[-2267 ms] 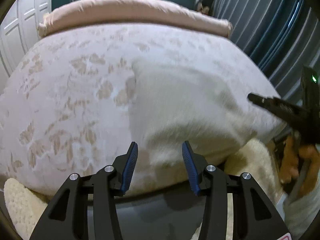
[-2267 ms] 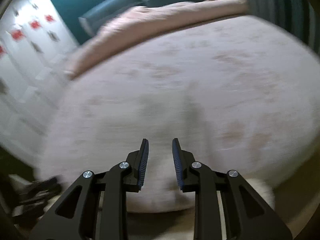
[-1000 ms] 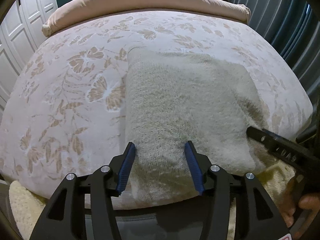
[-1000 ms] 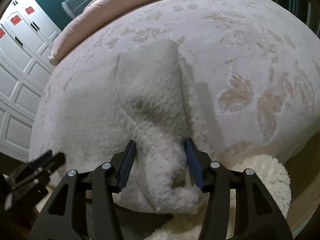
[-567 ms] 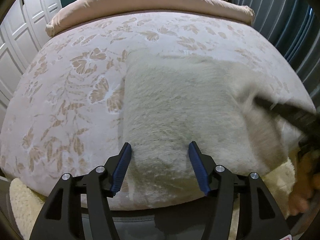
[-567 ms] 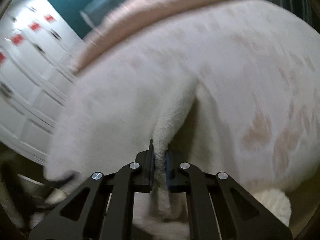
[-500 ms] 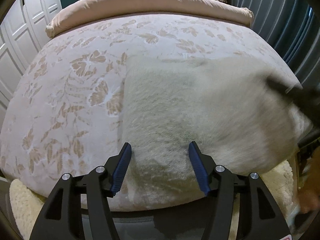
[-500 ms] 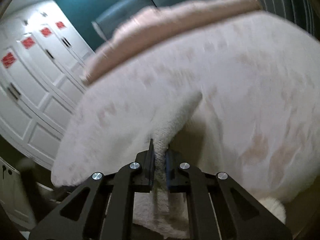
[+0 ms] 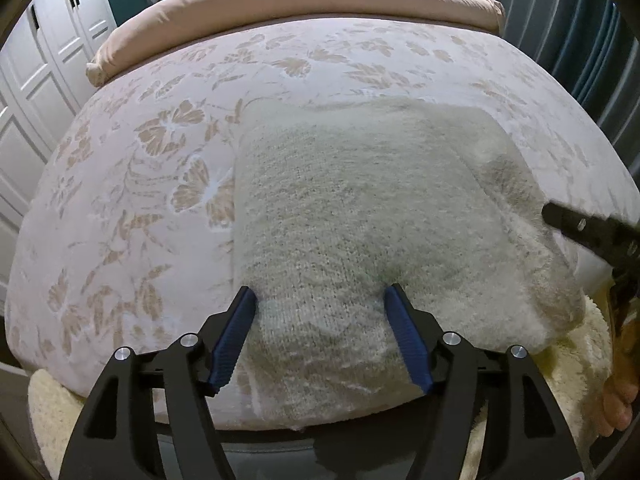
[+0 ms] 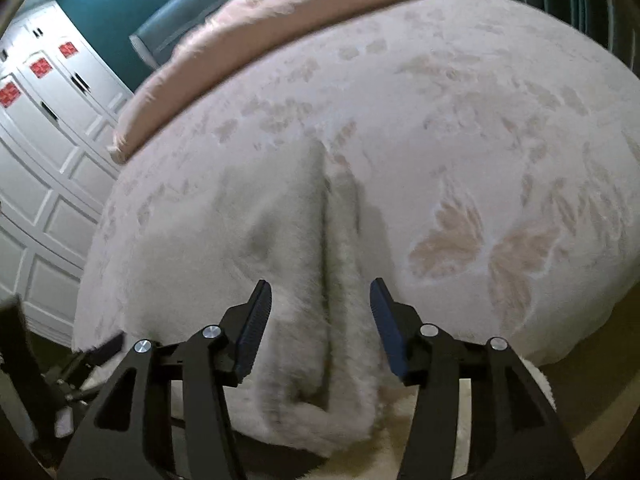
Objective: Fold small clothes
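A fuzzy off-white knit garment (image 9: 360,216) lies flat on the flowered bedspread (image 9: 132,168), its near edge hanging over the bed's front. My left gripper (image 9: 320,320) is open, its blue pads either side of the garment's near left part, holding nothing. In the right wrist view the same garment (image 10: 288,240) has a folded strip along its right side. My right gripper (image 10: 318,316) is open over that strip, empty. It also shows at the right edge of the left wrist view (image 9: 588,232).
A pink duvet roll (image 9: 304,0) lies across the far end of the bed. White panelled wardrobe doors (image 10: 44,128) stand to the left. A cream fluffy rug (image 9: 568,360) lies below the bed's front edge. Dark striped curtains (image 9: 612,48) hang at the right.
My right gripper, shut on the garment's right edge half a second ago, has let go and opened; the edge now lies folded on the garment. My left gripper stayed open and nearly still.
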Demonstrator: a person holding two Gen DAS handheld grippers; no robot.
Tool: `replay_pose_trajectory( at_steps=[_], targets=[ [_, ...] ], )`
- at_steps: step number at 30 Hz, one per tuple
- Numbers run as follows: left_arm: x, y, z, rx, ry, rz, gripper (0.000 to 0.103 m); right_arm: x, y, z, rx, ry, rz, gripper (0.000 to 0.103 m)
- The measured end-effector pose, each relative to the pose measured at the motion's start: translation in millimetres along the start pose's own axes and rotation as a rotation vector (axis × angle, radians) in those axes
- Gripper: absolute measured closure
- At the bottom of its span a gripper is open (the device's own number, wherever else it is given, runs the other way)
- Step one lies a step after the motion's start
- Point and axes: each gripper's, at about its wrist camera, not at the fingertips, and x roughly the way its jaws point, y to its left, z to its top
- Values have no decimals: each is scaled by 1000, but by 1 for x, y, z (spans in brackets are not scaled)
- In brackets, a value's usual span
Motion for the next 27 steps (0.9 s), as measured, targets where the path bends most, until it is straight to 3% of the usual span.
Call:
replay_pose_trajectory(
  at_steps=[3, 4, 5, 6, 10, 12, 13, 14, 16, 18, 21, 23, 25, 27],
  targets=[
    [0, -2, -1, 0, 0, 5, 35, 18, -9, -5, 35, 63, 38, 53],
    [0, -1, -1, -2, 3, 4, 35, 20, -9, -6, 44, 68, 49, 60],
    [0, -1, 0, -5, 4, 2, 35, 18, -5, -3, 37, 67, 69, 81],
    [-1, 0, 0, -11, 7, 0, 35, 12, 0, 1, 22, 53, 77, 87],
    [-7, 4, 2, -43, 1, -16, 34, -52, 30, 20, -46, -128, 213, 91],
    [-8, 4, 2, -46, -16, -27, 32, -67, 33, 19, -67, -179, 234, 91],
    [-6, 3, 2, -44, -14, -21, 32, -60, 30, 18, -68, -165, 205, 91],
    [-3, 2, 2, -42, 1, -5, 32, -38, 22, 14, -78, -115, 118, 91],
    [3, 2, 0, -42, 17, -11, 30, 15, -2, 3, -47, 45, -18, 91],
    [5, -1, -1, -23, 16, 7, 29, 18, -22, -5, 73, 58, 62, 91],
    [5, -2, -3, -13, 10, 17, 29, -9, -15, 2, 79, -7, 112, 90],
    [6, -1, -3, -23, 12, 18, 28, -7, -6, 2, 17, -3, 61, 90],
    [8, -1, -2, -21, 15, 19, 26, 16, -4, -9, -42, 62, -39, 89],
    [7, -3, -3, -12, 13, 28, 26, 13, -5, -14, -34, 55, -32, 89]
  ],
)
